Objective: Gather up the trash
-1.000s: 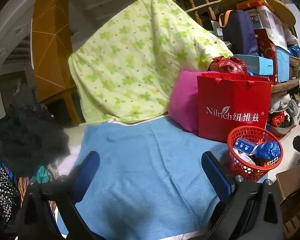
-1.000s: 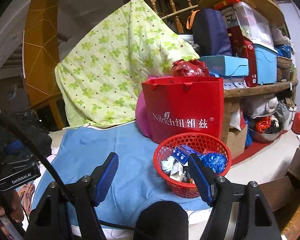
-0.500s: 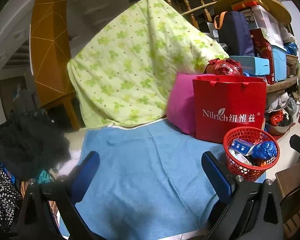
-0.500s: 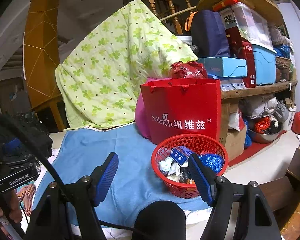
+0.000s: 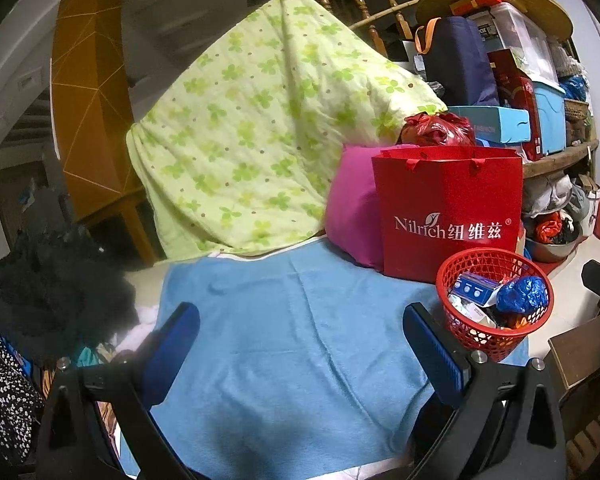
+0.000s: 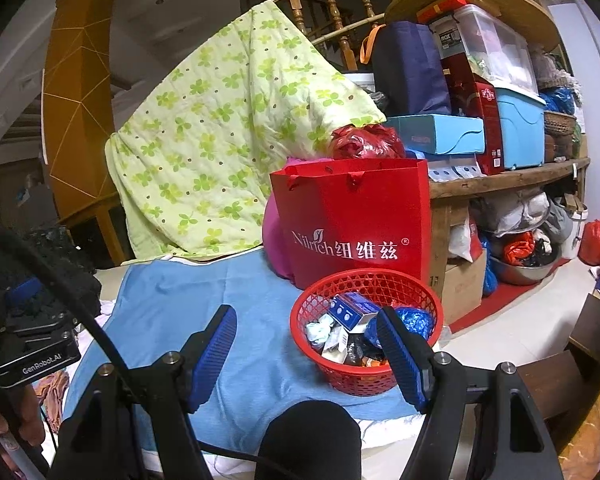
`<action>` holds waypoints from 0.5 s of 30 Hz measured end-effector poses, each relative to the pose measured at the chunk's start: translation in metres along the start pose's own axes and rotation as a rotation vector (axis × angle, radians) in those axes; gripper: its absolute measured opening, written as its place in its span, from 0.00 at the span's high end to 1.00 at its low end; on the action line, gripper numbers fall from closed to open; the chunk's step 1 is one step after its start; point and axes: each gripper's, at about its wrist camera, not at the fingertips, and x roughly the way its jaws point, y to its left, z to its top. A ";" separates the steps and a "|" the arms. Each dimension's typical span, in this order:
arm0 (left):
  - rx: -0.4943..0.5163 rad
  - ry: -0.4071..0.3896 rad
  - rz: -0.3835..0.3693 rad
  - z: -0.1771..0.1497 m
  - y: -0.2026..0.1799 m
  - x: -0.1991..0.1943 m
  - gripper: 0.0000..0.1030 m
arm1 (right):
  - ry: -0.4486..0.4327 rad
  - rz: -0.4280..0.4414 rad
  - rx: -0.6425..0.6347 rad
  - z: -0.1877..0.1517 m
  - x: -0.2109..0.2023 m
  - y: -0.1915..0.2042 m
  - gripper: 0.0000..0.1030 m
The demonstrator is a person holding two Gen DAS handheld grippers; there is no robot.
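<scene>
With both grippers standing apart and holding nothing, the left gripper (image 5: 300,336) and the right gripper (image 6: 304,340) hover over the blue towel (image 5: 292,340), which looks bare of litter. The trash sits in the red basket (image 6: 364,376) at the towel's right edge, just in front of the red paper bag (image 6: 356,224). I'd check the towel's edges for strays before lifting the basket by its rim.
</scene>
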 end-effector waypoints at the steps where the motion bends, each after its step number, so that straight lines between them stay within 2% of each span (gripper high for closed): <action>1: 0.002 0.000 0.001 0.000 -0.001 0.000 0.02 | 0.001 -0.001 -0.002 -0.001 0.000 0.000 0.26; 15: 0.007 0.004 -0.003 -0.001 -0.004 0.001 0.02 | 0.003 -0.012 -0.005 -0.002 0.001 -0.004 0.26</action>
